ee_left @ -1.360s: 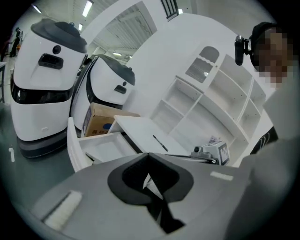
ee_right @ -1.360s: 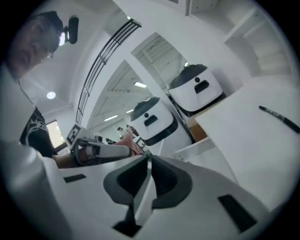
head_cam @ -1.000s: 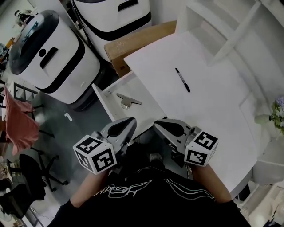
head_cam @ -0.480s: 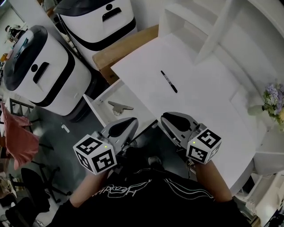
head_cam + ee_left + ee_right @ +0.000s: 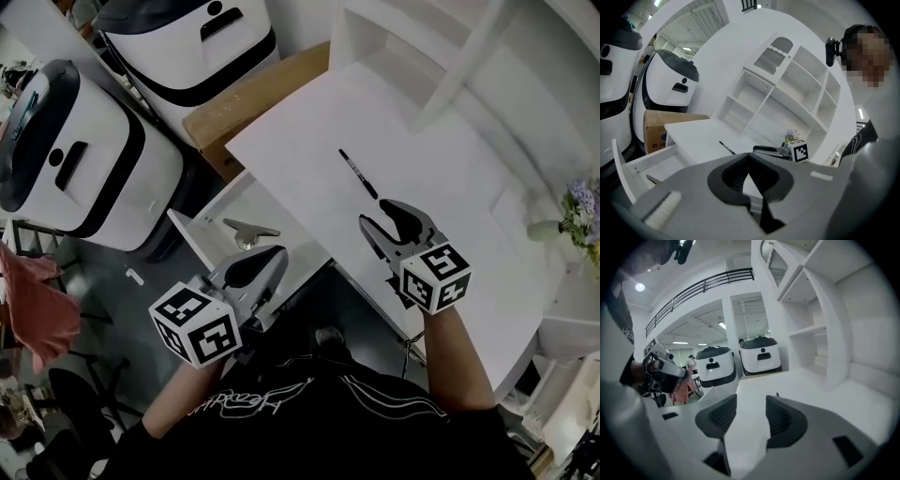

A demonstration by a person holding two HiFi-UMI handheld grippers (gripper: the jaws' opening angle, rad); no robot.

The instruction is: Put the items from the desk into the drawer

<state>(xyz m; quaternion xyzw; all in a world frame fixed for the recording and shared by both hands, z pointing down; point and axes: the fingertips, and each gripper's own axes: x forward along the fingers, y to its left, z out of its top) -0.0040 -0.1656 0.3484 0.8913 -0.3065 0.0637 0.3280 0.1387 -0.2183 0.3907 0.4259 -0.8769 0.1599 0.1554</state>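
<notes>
- Currently the right gripper (image 5: 378, 216) hangs over the white desk (image 5: 450, 187), its fingers apart with only bare desktop between them.
- Just ahead of its fingertips lies the black pen (image 5: 358, 174), outside the gap.
- Left gripper (image 5: 265, 260): fingers pressed together, holding nothing, near the open drawer (image 5: 199, 228), where a metal item (image 5: 249, 231) lies.

Black pen (image 5: 357, 174) flat on white desk (image 5: 450, 187); drawer (image 5: 281, 253) open.

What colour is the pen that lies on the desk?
Black; the pen shows best in the head view.
</notes>
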